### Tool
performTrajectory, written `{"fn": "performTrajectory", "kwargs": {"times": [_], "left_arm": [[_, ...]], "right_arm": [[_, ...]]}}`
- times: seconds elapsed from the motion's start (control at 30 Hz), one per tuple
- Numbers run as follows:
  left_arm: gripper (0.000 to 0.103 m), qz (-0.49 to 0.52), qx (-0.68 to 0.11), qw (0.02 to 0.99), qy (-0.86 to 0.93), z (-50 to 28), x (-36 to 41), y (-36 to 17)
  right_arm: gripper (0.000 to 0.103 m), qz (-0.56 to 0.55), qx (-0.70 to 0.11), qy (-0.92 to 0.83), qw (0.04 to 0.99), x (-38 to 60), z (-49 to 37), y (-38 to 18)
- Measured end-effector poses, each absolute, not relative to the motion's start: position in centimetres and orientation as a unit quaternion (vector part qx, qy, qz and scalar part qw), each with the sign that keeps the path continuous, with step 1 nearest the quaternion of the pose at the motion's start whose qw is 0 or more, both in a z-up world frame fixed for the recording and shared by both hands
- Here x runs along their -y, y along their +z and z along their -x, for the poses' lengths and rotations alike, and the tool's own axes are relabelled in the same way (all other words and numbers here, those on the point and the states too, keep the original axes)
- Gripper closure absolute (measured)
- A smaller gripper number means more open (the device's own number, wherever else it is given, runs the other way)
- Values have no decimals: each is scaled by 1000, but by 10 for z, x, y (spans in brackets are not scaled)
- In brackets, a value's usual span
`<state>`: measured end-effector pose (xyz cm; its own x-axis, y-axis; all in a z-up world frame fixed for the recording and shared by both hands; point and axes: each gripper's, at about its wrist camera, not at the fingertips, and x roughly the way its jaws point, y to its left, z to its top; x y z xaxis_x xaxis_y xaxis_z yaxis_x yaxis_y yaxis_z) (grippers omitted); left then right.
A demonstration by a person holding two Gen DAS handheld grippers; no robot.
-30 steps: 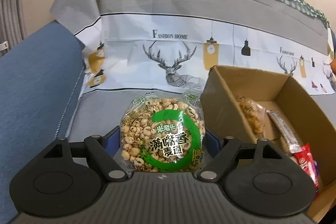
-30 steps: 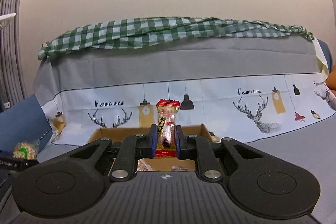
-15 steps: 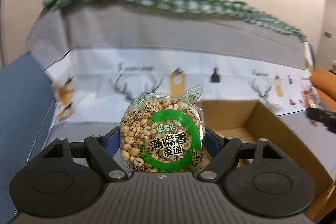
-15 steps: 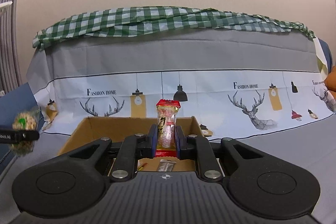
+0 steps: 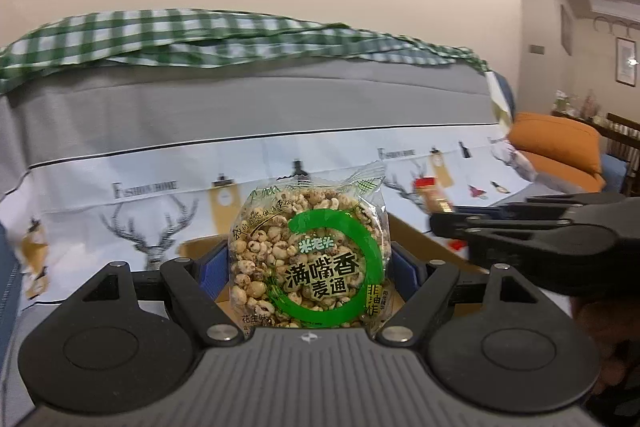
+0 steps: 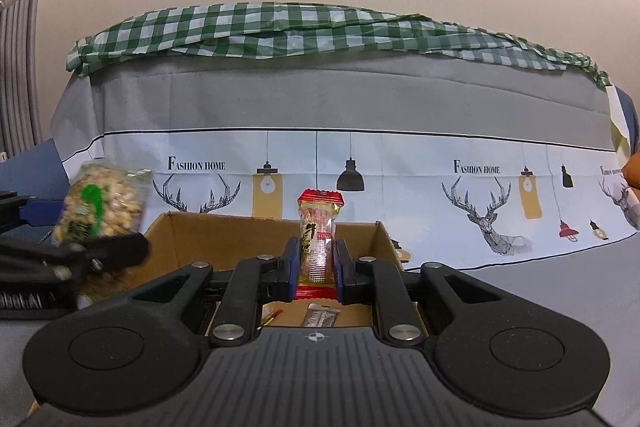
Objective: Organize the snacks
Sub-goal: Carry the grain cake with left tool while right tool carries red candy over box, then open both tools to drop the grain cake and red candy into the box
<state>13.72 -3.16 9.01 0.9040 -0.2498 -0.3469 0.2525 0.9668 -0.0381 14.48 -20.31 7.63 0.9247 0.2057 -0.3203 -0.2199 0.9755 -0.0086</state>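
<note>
Your left gripper [image 5: 308, 267] holds its fingers wide around the round puffed-grain snack bag [image 5: 308, 259], gripping it upright by both sides above the near left corner of the cardboard box [image 6: 224, 239]. Your right gripper [image 6: 316, 263] has its fingers pinched narrow on the slim red-ended snack packet [image 6: 318, 243], standing upright over the box's open middle, where a few small packets [image 6: 320, 317] lie on the bottom.

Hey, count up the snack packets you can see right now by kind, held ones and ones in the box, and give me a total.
Puffed grain packet with green ring: 1
Narrow red-ended packet: 1
Silver sachet in the cardboard box: 1
Total: 3
</note>
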Motion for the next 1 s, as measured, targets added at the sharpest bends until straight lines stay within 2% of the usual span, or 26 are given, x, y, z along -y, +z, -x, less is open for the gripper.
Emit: {"fn": "performTrajectory", "kwargs": {"times": [0.57,0.67,0.7,0.77,0.8,0.83,0.9,1.0], "left_arm": [[19,43,-197,972,-120,-166,34,86],[13,42,-210,969,-122,-171,33,83],[5,38,-210,971,-112,-172,32,82],[1,38,-201,974,-97,-172,27,81],[0,42,-201,974,-97,-172,24,81],[0,48,-203,973,-98,-172,20,81],[0,61,-206,972,-95,-170,14,79],[0,58,-204,974,-85,-163,11,76]], "right_arm": [[86,14,-176,82,981,199,-156,75],[85,16,-186,85,979,196,-160,74],[83,17,-195,87,977,196,-161,72],[60,30,-202,66,977,195,-164,69],[37,34,-201,56,977,196,-165,68],[24,33,-200,48,978,197,-165,68],[21,25,-198,39,979,203,-165,69],[6,19,-202,34,979,208,-163,68]]}}
